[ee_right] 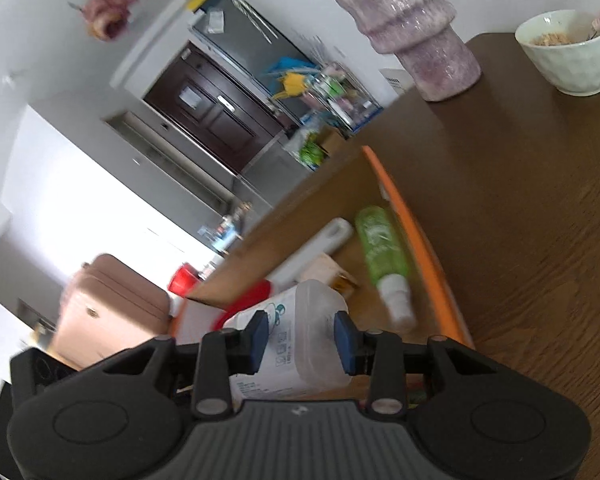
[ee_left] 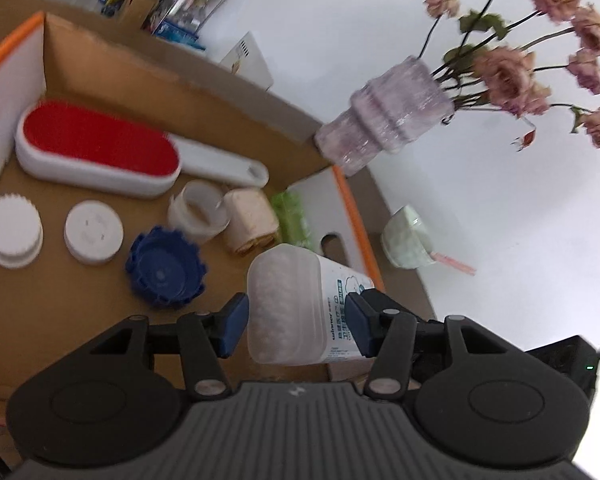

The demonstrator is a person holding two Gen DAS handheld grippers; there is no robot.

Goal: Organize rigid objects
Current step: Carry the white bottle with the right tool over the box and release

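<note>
We hold a clear plastic container (ee_left: 286, 304) of white swabs from both ends, above the near corner of the cardboard box (ee_left: 112, 76); our left gripper (ee_left: 296, 326) is clamped on its one end; our right gripper (ee_right: 302, 342) is clamped on the other; in the box lie a red brush (ee_left: 96, 146), two white lids (ee_left: 52, 234), a blue cap (ee_left: 164, 266) and a green bottle (ee_right: 382, 254); a vase (ee_left: 384, 118) stands just beside the box.

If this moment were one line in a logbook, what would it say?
left gripper: shut on cotton-swab box | right gripper: shut on same box | position: over cardboard box | brush, caps inside
</note>
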